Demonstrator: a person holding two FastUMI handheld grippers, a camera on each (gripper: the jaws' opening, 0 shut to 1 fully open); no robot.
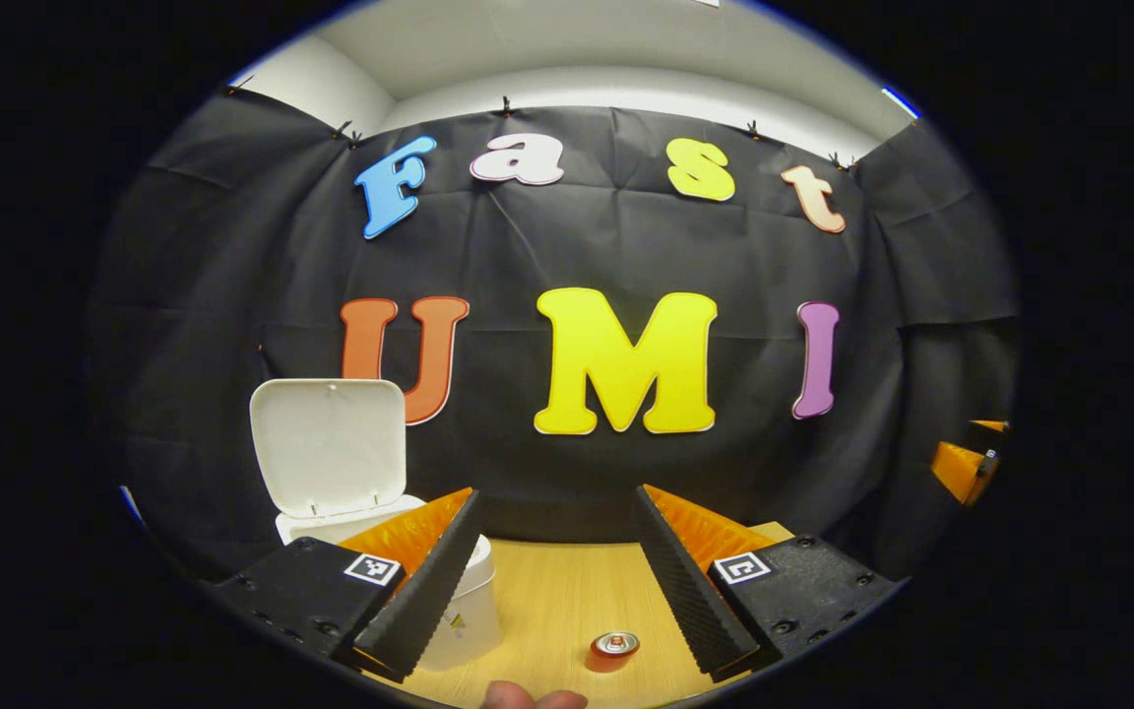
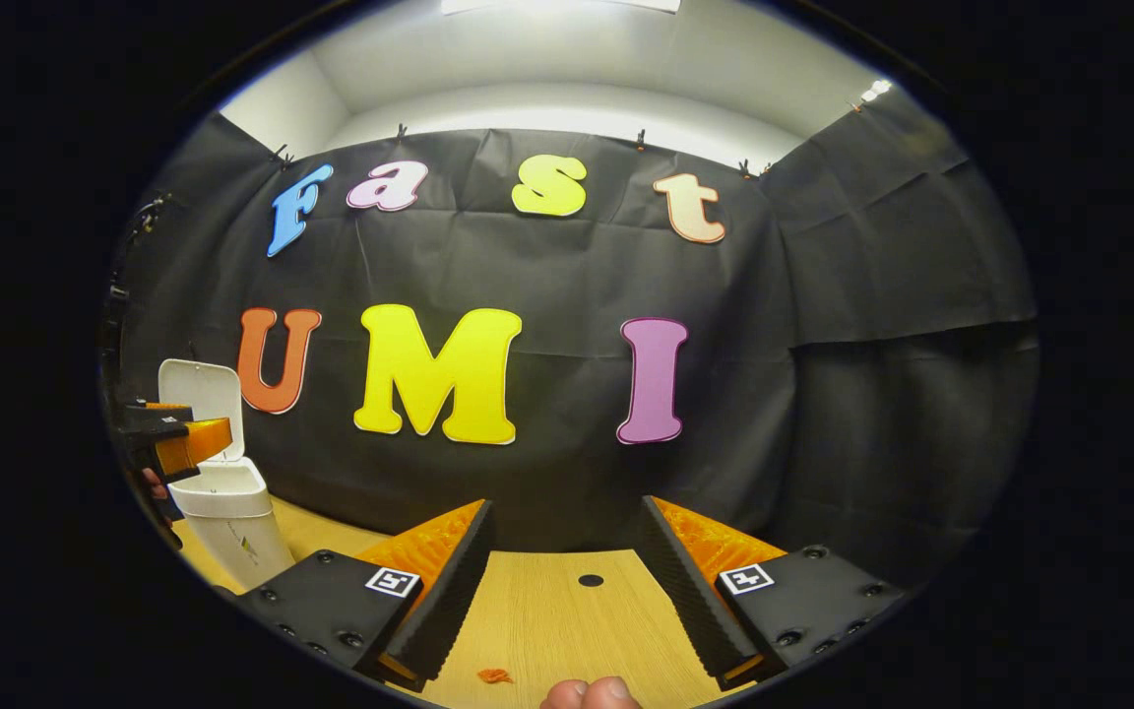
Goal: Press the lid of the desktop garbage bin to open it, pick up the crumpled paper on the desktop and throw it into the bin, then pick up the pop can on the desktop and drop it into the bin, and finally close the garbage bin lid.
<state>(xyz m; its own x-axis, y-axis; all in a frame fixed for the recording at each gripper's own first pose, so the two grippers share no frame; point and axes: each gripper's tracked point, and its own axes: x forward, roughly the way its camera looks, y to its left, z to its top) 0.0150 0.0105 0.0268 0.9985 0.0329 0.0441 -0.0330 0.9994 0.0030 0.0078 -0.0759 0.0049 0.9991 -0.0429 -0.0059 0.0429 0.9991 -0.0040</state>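
Starting at the left of my left gripper view, the garbage bin stands on the bench with its lid swung up and back against the booth wall, so the mouth is free for whatever I drop in. My left gripper is lifted above the bench with the jaws spread wide and nothing between them. Just below, between the two fingers, the pop can lies near me, touching neither finger. I judge it the next thing to fetch, which would be why I hold wide above it. The crumpled paper I cannot make out; it may already be in the bin, though the inside is hidden.

In my right gripper view the garbage bin sits far left, with the left gripper in front of its lid. My right gripper hangs well apart, jaws wide and empty, waiting over bare bench, where a small orange scrap lies, with nothing to hold
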